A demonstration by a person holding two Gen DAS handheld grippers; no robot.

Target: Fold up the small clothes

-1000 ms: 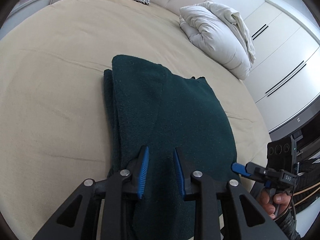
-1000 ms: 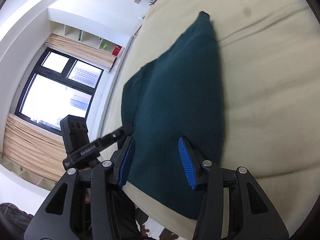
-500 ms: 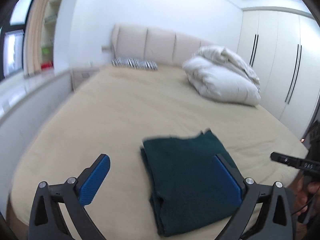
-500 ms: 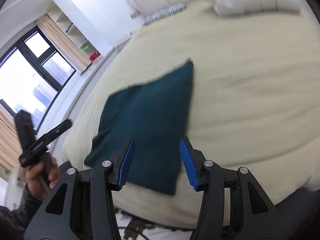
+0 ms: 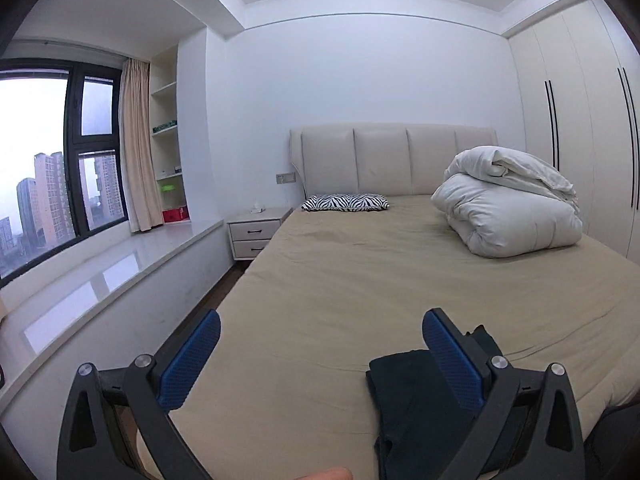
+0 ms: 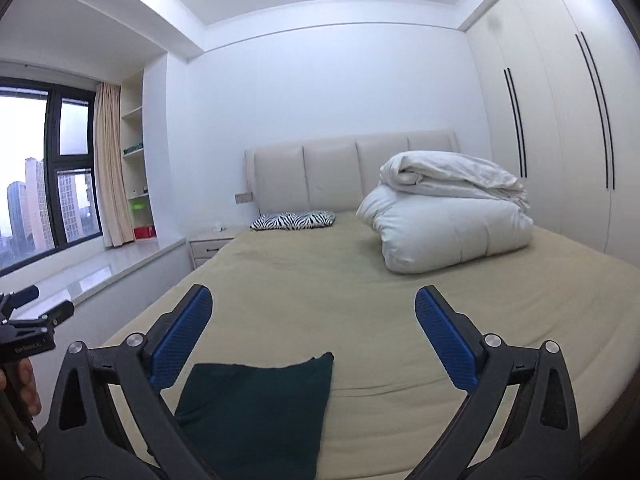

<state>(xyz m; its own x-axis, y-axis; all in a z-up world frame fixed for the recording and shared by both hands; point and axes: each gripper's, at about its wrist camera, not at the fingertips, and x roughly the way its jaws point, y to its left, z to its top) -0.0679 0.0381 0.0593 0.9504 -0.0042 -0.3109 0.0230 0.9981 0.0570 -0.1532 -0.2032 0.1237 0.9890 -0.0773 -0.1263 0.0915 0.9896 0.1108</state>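
A dark green garment (image 6: 256, 408) lies folded into a neat rectangle on the tan bed sheet (image 6: 320, 280) near the foot of the bed. In the left wrist view the garment (image 5: 412, 408) is at lower right, partly behind the right finger. My left gripper (image 5: 320, 336) is wide open and empty, raised and back from the bed. My right gripper (image 6: 314, 320) is wide open and empty, held above and behind the garment. The left gripper's body (image 6: 24, 332) shows at the left edge of the right wrist view.
A rolled white duvet (image 5: 508, 212) sits at the bed's far right. A zebra-print pillow (image 5: 346, 202) lies by the padded headboard (image 5: 392, 160). A nightstand (image 5: 256, 232) and window ledge (image 5: 104, 276) are left; wardrobes (image 6: 560, 140) are right.
Both grippers let go of the folded garment, opened wide and pulled up and back from the bed. The garment stays folded on the sheet.
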